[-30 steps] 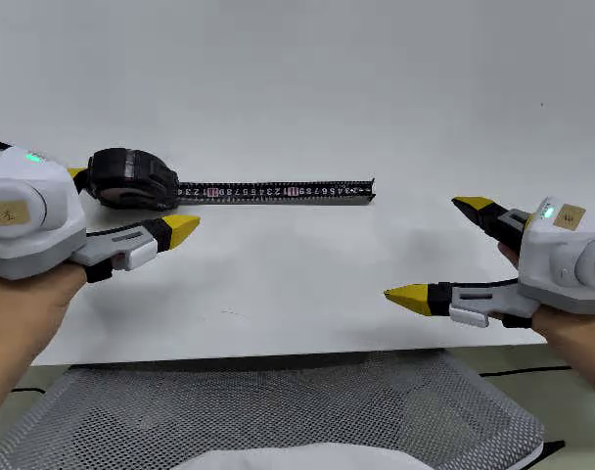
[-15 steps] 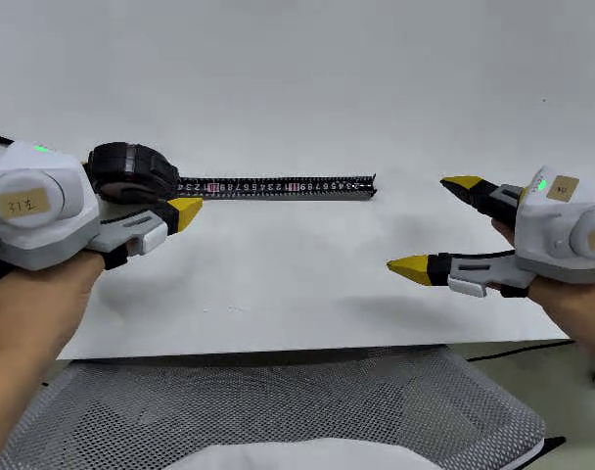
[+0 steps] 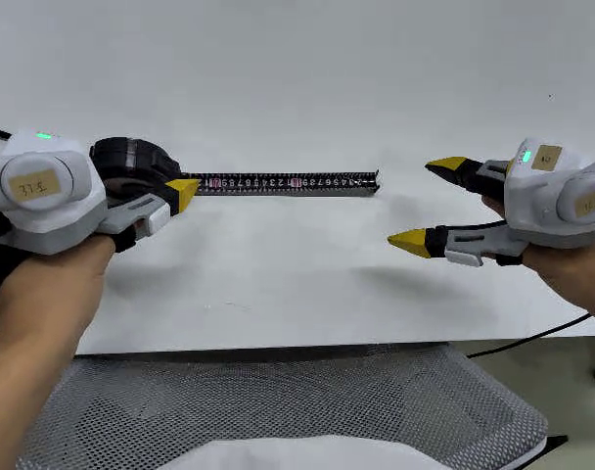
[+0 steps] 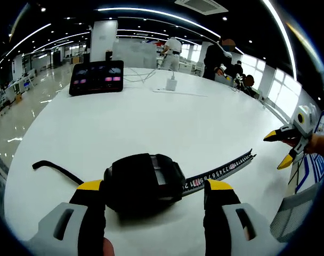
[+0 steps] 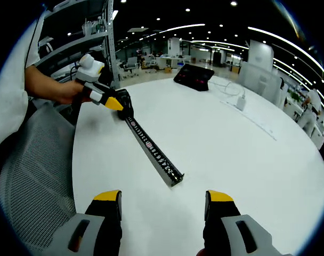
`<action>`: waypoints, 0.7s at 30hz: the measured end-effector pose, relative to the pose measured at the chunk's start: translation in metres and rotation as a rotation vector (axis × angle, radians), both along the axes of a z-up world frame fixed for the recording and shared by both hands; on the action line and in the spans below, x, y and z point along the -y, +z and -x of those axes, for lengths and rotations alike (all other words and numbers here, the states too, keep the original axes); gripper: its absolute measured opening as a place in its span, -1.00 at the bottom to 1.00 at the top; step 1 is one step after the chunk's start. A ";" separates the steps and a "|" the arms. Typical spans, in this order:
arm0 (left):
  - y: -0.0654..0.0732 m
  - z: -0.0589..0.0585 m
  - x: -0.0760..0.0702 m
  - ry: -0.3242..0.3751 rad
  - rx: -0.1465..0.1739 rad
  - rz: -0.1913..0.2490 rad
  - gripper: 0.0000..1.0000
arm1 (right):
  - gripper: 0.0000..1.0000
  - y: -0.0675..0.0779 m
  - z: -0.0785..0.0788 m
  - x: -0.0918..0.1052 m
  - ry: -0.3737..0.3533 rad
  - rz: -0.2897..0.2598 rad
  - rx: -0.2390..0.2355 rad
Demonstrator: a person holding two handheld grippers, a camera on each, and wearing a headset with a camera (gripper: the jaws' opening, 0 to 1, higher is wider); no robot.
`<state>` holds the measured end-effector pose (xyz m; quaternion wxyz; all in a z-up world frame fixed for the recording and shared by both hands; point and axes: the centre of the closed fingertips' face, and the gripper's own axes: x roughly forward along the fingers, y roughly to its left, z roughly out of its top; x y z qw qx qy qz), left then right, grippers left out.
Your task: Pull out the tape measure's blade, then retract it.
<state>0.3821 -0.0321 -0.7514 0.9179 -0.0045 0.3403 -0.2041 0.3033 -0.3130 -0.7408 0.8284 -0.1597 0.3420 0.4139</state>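
Blk tape measure case (image 3: pixel 131 162) sits on white table (image 3: pixel 278 284), blade (image 3: pixel 283 182) out flat from it. L gripper (image 4: pixel 154 185) jaws wide, straddling case. R gripper (image 3: pixel 425 201) also wide, empty, beyond blade's far end from case.

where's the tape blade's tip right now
In the head view the blade's tip lies on the table, right of centre, just left of the open right gripper.
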 end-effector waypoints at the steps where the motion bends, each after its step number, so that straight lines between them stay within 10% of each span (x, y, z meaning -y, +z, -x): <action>1: 0.000 0.000 0.000 0.004 0.000 -0.001 0.42 | 0.20 -0.001 -0.001 0.000 0.004 0.002 -0.002; 21: -0.005 -0.008 -0.009 0.116 -0.006 -0.021 0.21 | 0.10 -0.012 -0.020 0.003 0.073 0.030 -0.020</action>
